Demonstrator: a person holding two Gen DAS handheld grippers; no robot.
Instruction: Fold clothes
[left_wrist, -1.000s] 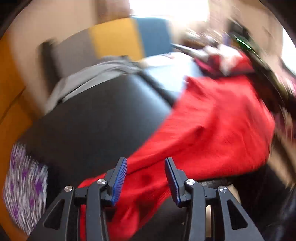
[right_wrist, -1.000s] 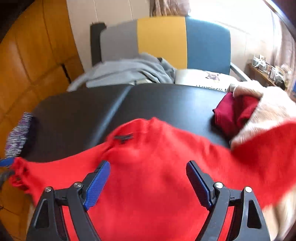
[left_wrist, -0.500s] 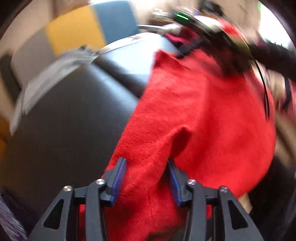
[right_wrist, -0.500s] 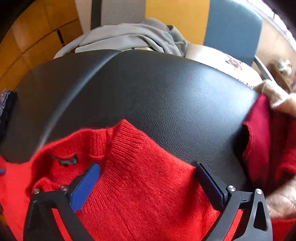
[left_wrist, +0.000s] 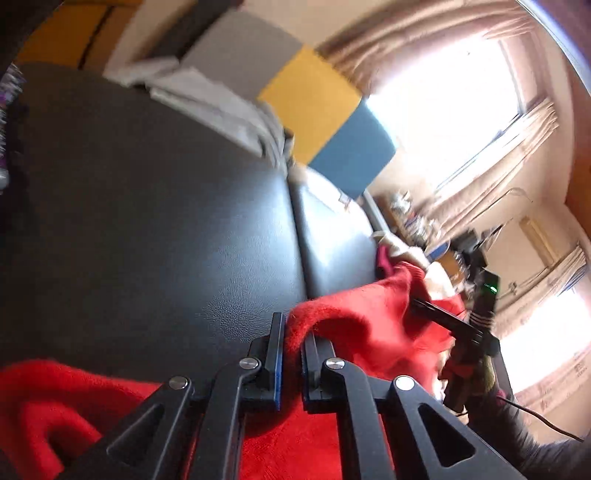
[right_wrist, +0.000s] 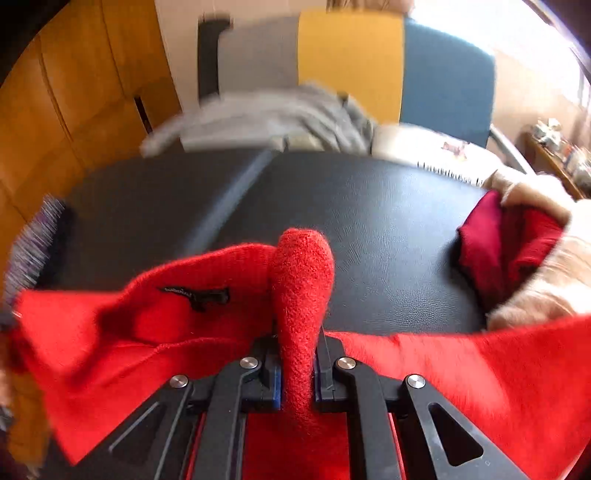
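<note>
Black padded leather table (right_wrist: 388, 229) carries our work, with a grey, yellow and blue chair (right_wrist: 351, 62) behind at twelve o'clock. Nearest us, the right gripper (right_wrist: 295, 373) is closing, its pads pinching a fold of the red sweater (right_wrist: 461, 373) beside the collar label (right_wrist: 195, 293). Our left gripper (left_wrist: 291, 354) is clamped on another red fold. We should lift both pinches evenly, keeping the knit taut between them, and steer clear of the dark red garment (right_wrist: 480, 243) at two o'clock.
</note>
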